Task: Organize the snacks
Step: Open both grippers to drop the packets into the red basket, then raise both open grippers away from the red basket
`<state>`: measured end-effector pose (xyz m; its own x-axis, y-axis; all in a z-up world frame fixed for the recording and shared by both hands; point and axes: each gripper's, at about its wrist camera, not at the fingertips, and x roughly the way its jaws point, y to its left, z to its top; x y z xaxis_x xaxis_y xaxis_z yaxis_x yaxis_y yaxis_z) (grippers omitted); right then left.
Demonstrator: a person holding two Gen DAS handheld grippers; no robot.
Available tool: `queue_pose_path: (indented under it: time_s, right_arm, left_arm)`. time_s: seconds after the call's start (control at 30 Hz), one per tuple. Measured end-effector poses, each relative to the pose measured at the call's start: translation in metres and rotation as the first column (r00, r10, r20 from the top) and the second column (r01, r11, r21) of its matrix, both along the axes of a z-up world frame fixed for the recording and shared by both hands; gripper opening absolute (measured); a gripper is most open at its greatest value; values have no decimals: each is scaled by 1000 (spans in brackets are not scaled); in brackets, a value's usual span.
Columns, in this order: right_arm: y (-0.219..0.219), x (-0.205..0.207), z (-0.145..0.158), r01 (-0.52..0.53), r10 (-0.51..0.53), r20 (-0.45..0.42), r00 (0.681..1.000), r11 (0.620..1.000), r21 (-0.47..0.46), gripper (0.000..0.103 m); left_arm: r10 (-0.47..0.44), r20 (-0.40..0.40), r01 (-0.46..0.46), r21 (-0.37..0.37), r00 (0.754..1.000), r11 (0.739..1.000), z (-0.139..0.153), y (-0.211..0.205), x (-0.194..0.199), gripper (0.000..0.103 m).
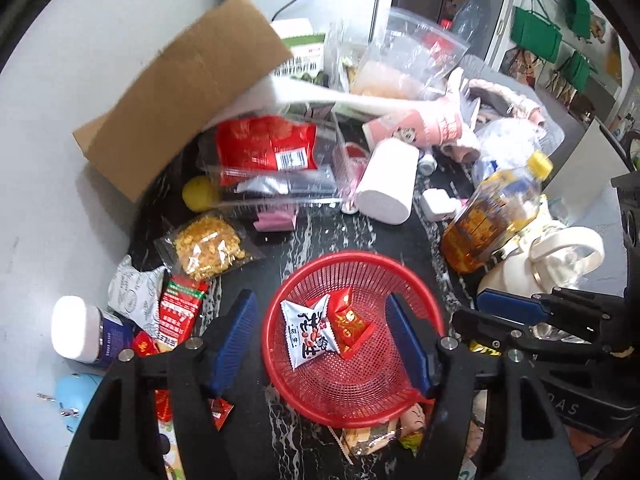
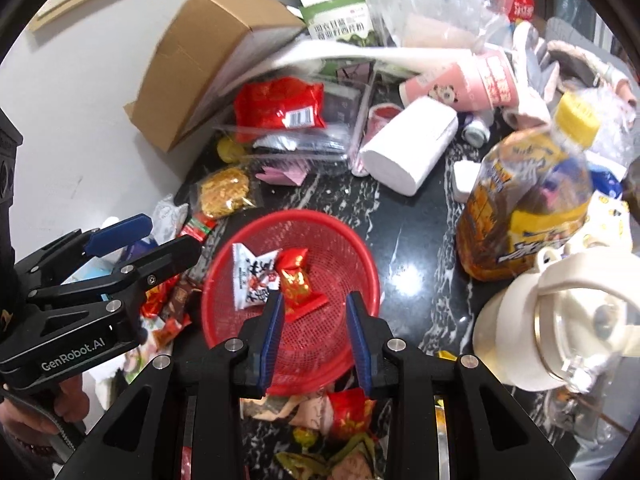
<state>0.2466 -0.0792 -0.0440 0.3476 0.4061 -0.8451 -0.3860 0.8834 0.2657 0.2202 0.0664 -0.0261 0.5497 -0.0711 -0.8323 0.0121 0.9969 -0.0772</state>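
A red mesh basket [image 1: 344, 396] [image 2: 352, 248] sits on the black marble table and holds a white snack packet [image 1: 306, 332] [image 2: 254, 276] and a red snack packet [image 1: 350, 326] [image 2: 298, 284]. My left gripper [image 1: 320, 344] is open and empty, hovering above the basket. My right gripper [image 2: 316, 336] is open and empty over the basket's near rim. Loose snack packets [image 2: 348, 412] lie below the basket. More packets [image 1: 180, 312] lie at its left, with a bag of yellow crisps [image 1: 210, 246] [image 2: 224, 192].
A cardboard box [image 1: 176, 92] leans at the back left. A tea bottle [image 1: 492, 216] [image 2: 524, 204], a white kettle [image 2: 560, 320], a white roll [image 1: 388, 180], a pink cup [image 1: 420, 128], a clear plastic box holding a red bag [image 1: 264, 144] and plastic bags crowd the table.
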Motion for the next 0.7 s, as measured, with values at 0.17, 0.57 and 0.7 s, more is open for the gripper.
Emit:
queue_pose_path:
  time_s: [0.17, 0.57, 0.7]
  right_arm:
    - [-1, -15, 28, -9, 9, 57, 998, 1000, 9, 32]
    - [-12, -62, 90, -10, 4, 200, 980, 1000, 27, 52]
    - [-18, -81, 102, -8, 3, 242, 970, 1000, 21, 64]
  left_arm:
    - [4, 51, -4, 4, 999, 1000, 28, -2, -16, 66]
    - [20, 136, -20, 2, 990, 1000, 79, -9, -62, 66]
    - [17, 147, -17, 4, 989, 1000, 88, -14, -80, 66]
